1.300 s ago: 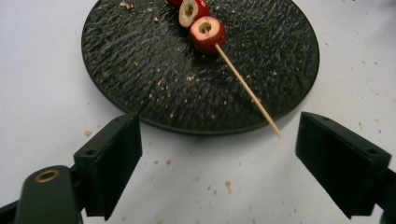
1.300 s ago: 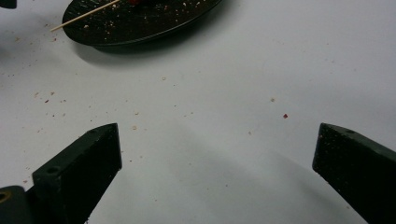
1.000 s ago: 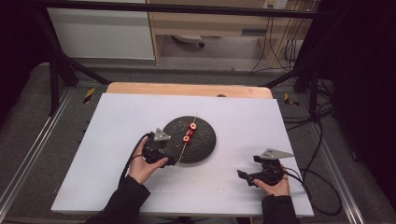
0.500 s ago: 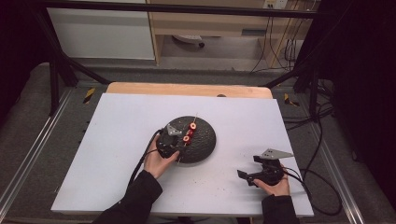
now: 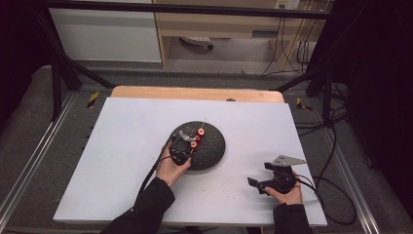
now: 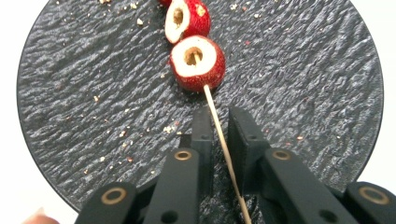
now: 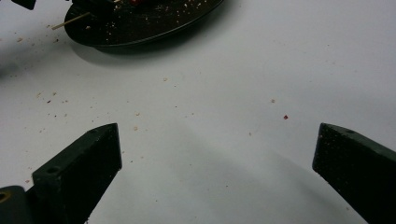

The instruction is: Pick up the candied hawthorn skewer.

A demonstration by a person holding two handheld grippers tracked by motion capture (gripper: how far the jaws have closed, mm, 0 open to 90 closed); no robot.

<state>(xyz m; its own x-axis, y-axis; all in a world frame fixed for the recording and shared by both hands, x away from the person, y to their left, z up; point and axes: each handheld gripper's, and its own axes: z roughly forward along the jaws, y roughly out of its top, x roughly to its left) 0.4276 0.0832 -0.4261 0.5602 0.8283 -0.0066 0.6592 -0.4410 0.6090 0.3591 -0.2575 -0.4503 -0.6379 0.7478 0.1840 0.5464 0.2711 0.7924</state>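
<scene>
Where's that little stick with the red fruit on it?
The skewer lies on the black plate mid-table, its bare end between the left claw jaws.

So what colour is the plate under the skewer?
Black, with a rippled slate-like texture; the plate shows best in the left gripper view.

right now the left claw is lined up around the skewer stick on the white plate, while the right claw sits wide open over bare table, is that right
Nearly. The plate is black, not white, as the left gripper view shows: dark and rough, with crumbs on it. The rest holds: the left claw has its jaws on either side of the skewer stick below the red fruit, and the right claw sits wide open over bare table.
</scene>
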